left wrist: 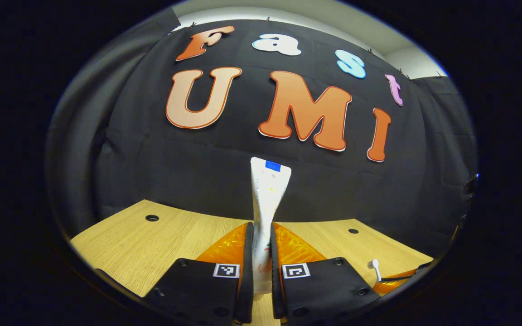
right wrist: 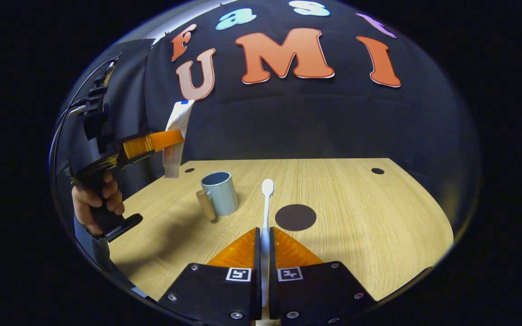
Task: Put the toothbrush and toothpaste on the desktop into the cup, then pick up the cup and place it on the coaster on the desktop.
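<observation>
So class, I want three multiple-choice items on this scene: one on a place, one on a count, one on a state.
1. Where is the coaster?
A. right of the cup
B. under the cup
C. in a claw

2. How many claws grip something?
A. none
B. one
C. two

3. The cup is:
A. tipped over
B. upright, holding nothing
C. holding the toothbrush

Answers:
1 A, it lies bare on the desk.
2 C, left claw holds the toothpaste, right claw the toothbrush.
3 B, its open mouth shows nothing inside.
</observation>
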The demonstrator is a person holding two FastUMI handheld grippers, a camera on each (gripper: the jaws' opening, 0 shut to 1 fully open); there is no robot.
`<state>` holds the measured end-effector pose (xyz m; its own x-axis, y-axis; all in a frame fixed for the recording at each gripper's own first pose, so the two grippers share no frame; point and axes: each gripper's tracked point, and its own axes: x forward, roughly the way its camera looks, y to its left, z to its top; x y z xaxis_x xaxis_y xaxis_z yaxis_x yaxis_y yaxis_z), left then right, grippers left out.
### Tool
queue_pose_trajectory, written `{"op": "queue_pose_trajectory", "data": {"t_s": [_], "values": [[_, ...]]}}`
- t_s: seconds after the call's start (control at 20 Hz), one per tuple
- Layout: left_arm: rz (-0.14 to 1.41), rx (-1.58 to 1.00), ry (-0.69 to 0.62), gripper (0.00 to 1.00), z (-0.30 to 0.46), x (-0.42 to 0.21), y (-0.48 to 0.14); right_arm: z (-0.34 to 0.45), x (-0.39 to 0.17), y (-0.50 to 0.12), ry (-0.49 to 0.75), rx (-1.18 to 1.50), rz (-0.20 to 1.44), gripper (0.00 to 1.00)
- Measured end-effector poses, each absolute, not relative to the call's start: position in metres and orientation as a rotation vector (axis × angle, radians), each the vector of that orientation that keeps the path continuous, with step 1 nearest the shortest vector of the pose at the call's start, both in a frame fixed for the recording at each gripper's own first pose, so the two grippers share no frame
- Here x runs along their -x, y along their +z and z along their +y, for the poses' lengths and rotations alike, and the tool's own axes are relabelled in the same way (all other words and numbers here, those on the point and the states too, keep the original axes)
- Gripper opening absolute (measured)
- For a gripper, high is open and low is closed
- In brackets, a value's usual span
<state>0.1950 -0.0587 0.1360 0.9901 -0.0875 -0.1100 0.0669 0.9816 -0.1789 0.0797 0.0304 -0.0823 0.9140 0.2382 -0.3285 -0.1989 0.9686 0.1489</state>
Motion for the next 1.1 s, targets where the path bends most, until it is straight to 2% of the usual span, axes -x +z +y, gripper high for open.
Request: {"op": "queue_pose_trajectory", "data": {"t_s": [0.55,1.1], "values": [[0.076,0.201,-0.095,0.21,-0.066,-0.251,0.108,0.009,-0.096,-0.047,0.201,-0.065,0.192,0.06],[0.095,0.26,-0.115,0.21,-0.061,-0.262,0.065,0.021,-0.112,-0.026,0.217,-0.079,0.093,0.07]]}}
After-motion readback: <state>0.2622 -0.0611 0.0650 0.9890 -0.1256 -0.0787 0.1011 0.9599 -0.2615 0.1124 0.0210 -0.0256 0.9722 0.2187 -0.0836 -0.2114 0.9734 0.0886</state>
